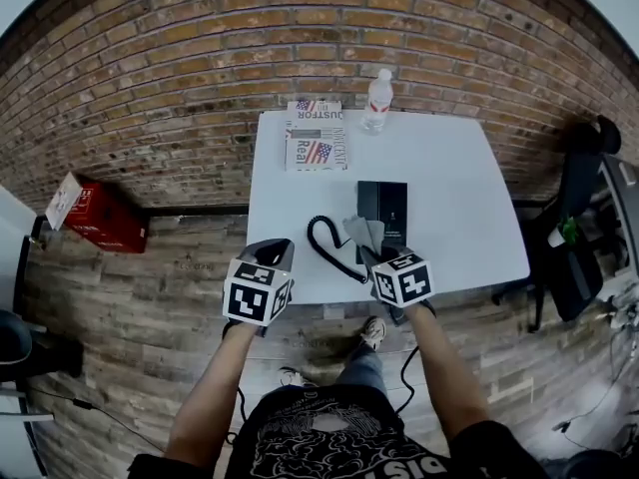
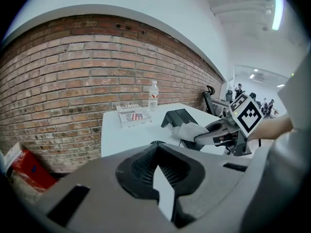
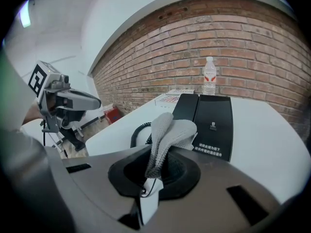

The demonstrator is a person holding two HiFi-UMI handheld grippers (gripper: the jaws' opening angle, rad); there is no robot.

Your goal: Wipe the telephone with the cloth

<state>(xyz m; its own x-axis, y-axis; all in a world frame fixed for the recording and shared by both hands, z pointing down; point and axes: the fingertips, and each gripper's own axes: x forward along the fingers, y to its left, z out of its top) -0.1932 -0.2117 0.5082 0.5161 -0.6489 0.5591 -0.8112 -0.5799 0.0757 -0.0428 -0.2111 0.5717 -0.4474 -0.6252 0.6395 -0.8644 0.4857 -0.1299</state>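
Observation:
A black telephone (image 1: 382, 211) lies on the white table (image 1: 459, 188), with its coiled cord (image 1: 325, 244) curling out to its left. My right gripper (image 1: 376, 254) is shut on a grey cloth (image 1: 363, 233), which hangs over the phone's near end. In the right gripper view the cloth (image 3: 165, 135) rises out of the jaws in front of the telephone (image 3: 210, 120). My left gripper (image 1: 276, 254) is shut on nothing and hovers at the table's near left edge, apart from the cord. In the left gripper view the right gripper (image 2: 214, 132) holds the cloth (image 2: 190, 130) by the telephone (image 2: 176, 117).
A water bottle (image 1: 376, 100) and a stack of printed boxes (image 1: 315, 138) stand at the table's far edge by the brick wall. A red box (image 1: 95, 213) lies on the floor at the left. An office chair (image 1: 579, 223) stands to the right of the table.

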